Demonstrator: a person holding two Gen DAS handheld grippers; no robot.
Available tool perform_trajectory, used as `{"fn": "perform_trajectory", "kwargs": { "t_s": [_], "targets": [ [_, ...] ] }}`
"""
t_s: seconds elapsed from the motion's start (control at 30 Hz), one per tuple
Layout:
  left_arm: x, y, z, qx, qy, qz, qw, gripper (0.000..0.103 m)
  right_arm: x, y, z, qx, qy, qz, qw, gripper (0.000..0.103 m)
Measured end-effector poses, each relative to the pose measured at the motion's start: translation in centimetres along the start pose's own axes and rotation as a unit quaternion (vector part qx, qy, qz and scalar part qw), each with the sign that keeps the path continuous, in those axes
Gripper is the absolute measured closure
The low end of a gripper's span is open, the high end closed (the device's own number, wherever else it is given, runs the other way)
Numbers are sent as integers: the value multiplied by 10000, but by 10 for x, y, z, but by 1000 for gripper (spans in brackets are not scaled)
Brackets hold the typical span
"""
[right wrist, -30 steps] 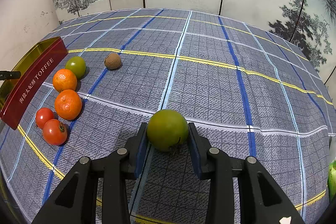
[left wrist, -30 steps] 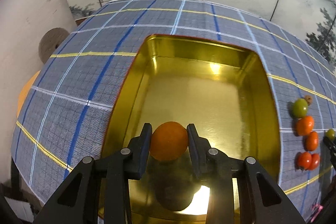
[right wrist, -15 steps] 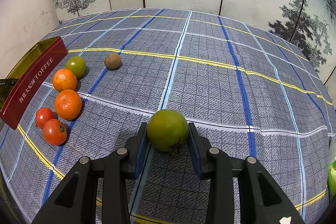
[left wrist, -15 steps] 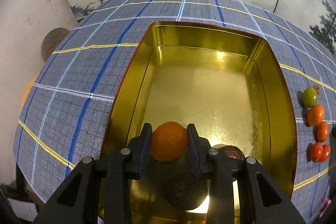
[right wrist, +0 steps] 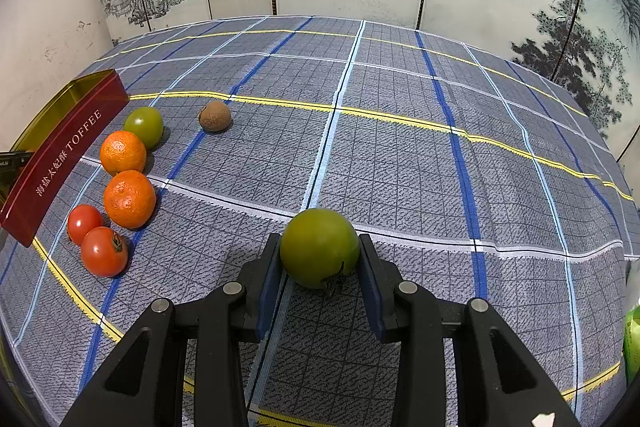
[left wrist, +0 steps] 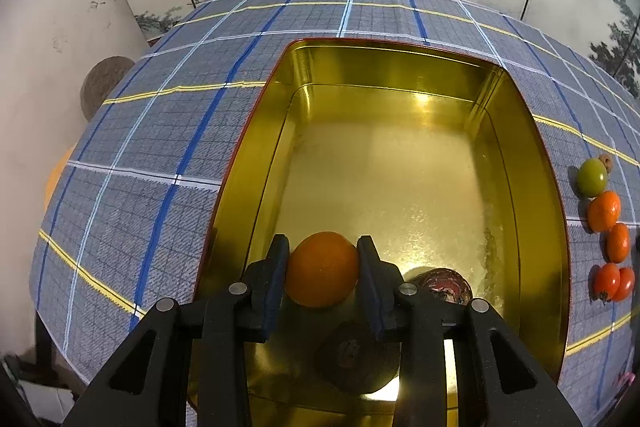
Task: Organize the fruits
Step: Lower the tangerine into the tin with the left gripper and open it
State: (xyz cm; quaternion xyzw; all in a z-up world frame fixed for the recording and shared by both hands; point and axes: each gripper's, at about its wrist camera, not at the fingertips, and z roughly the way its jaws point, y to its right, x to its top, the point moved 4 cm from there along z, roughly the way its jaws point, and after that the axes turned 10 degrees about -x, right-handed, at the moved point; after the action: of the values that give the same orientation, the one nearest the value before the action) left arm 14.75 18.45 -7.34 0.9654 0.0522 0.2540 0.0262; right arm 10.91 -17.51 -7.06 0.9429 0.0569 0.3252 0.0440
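**Two fruits in hand, most of the sorting still ahead**

The left tool (left wrist: 322,269) is clamped on an orange (left wrist: 322,269) and hangs over the near end of the gold tin (left wrist: 400,63), pointing steeply down into it. The orange has not been let go: both pads press on its sides, and it looks to be clear of the tin floor, though the gap cannot be judged with certainty. Just right of and below this tool, one dark reddish round fruit (left wrist: 442,285) already lies in the tin; a dark blob right under the jaws may be the orange's reflection or shadow, and cannot be told apart. The rest of the tin floor ahead of the tool is bare.

The right tool (right wrist: 320,249) is clamped on a green fruit (right wrist: 320,249) above the checked counter (right wrist: 400,147), well away from the tin, whose red side (right wrist: 60,163) stands far to this tool's left.

Left of the right tool, beside the tin, six pieces remain on the cloth: two tomatoes (right wrist: 98,241), two more oranges (right wrist: 126,179), another green fruit (right wrist: 145,126) and a small brown one (right wrist: 215,115) further ahead.

By my reading the job is at an early stage: at most one piece is stowed, one is about to be released, one is carried, six wait.
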Motion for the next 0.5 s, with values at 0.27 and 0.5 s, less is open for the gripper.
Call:
{"fn": "perform_trajectory", "kwargs": {
  "t_s": [0.27, 0.5],
  "targets": [
    [-3, -2, -1, 27, -3, 0, 10000, 66, 0, 0, 0, -2, 0, -1, 10000, 69],
    [-5, -4, -4, -25, -10, -83, 10000, 65, 0, 0, 0, -3, -1, -2, 10000, 69]
  ]
}}
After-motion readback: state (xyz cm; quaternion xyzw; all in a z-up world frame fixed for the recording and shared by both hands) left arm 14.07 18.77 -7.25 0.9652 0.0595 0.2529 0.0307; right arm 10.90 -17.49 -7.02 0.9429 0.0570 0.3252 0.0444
